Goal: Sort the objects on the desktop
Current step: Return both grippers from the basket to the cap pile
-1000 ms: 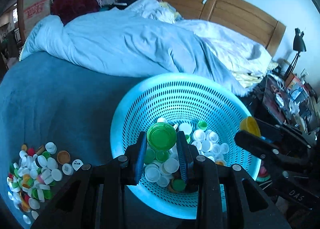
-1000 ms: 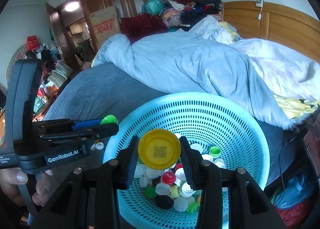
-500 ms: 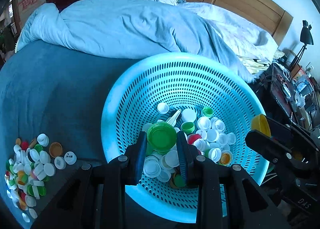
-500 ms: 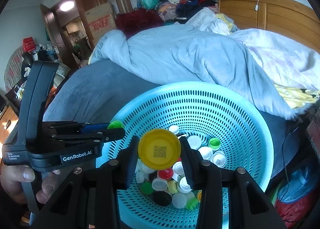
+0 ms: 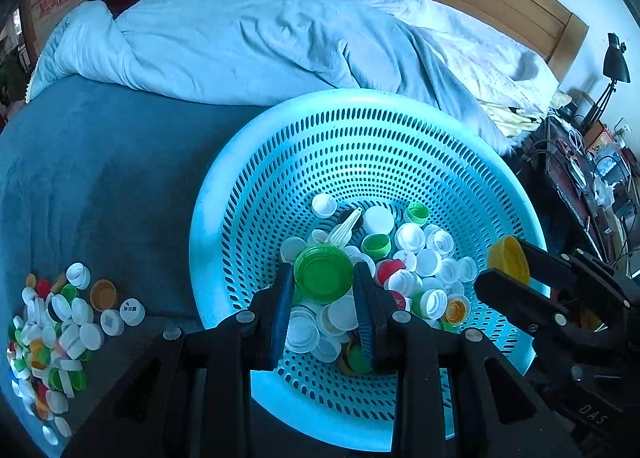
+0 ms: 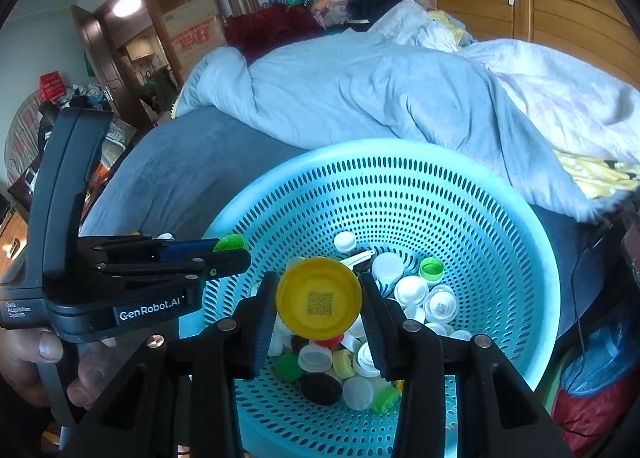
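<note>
**Both caps now low over the basket — drop pending**

Item 1, far left: loose cap pile (image 5: pixel 52 334). Lying on the blue bedspread (image 5: pixel 100 178), well apart from the basket. Mixed white, green, orange and red caps are waiting there; I am judging it the unsorted stock.

Item 2: left tongs (image 5: pixel 323 278). I am keeping them clenched on the green cap (image 5: pixel 323 273), gripped edge to edge with its hollow side facing the camera. Change since a second ago: the tongs have come down and tipped steeper, so the cap is now hanging inside the rim, just above the heap.

Item 3, centre: turquoise perforated basket (image 5: pixel 248 186). Sitting on the bed, with the collected caps (image 5: pixel 416 254) bunched on its floor.

Item 4: right tongs (image 6: pixel 319 300). I am holding them clenched on the yellow cap (image 6: pixel 319 300), its printed code square facing the lens. They too have sunk over the last second; the cap is now hovering over the basket's contents, near them but not touching as far as I can tell.

Item 5, status: both caps are still gripped, neither delivered. I am reading the descent as the approach to release; opening both tongs here should drop the caps onto the heap, not over the rim.
</note>
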The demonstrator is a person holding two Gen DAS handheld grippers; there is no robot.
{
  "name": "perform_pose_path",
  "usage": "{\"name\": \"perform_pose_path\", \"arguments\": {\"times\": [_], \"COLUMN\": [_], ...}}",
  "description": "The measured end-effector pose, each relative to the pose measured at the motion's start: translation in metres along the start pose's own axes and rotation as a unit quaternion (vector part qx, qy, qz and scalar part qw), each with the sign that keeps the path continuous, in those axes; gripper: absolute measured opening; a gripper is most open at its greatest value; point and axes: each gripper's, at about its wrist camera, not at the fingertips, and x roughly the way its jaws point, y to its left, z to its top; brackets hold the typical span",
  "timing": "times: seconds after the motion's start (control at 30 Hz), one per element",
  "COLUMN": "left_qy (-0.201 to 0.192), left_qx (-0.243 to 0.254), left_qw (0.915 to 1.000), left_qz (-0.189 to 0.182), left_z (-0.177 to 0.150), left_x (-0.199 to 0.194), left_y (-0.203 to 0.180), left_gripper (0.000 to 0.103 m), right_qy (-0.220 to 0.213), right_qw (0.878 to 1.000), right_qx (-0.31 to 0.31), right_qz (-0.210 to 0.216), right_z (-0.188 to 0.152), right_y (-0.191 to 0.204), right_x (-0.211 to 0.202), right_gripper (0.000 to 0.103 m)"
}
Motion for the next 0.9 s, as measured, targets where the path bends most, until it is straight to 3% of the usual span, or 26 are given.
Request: {"name": "perform_pose_path", "arguments": {"times": [0.4, 0.53, 0.73, 0.9], "left_qy": [-0.003, -0.003, -0.008, -0.032], "left_qx": [-0.003, -0.007, -0.014, -0.017], "left_qw": [1.0, 1.0, 0.9999, 0.9993], "left_qz": [0.004, 0.001, -0.003, 0.008], "left_z": [-0.001, -0.001, -0.004, -0.012], "left_x": [0.003, 0.004, 0.002, -0.016], "left_y": [0.0, 0.001, 0.007, 0.02], "left_gripper": [0.025, 0.026, 0.034, 0.035], "right_qy": [0.001, -0.003, -0.003, -0.011], "right_qw": [1.0, 1.0, 1.0, 1.0], "right_qx": [0.003, 0.002, 0.0, -0.006], "right_qz": [-0.004, -0.011, -0.013, -0.007], "right_z": [0.001, 0.001, 0.001, 0.002], "right_y": [-0.002, -0.001, 0.003, 0.013], "right_x": [0.004, 0.003, 0.003, 0.0], "right_gripper": [0.044, 0.062, 0.065, 0.07]}}
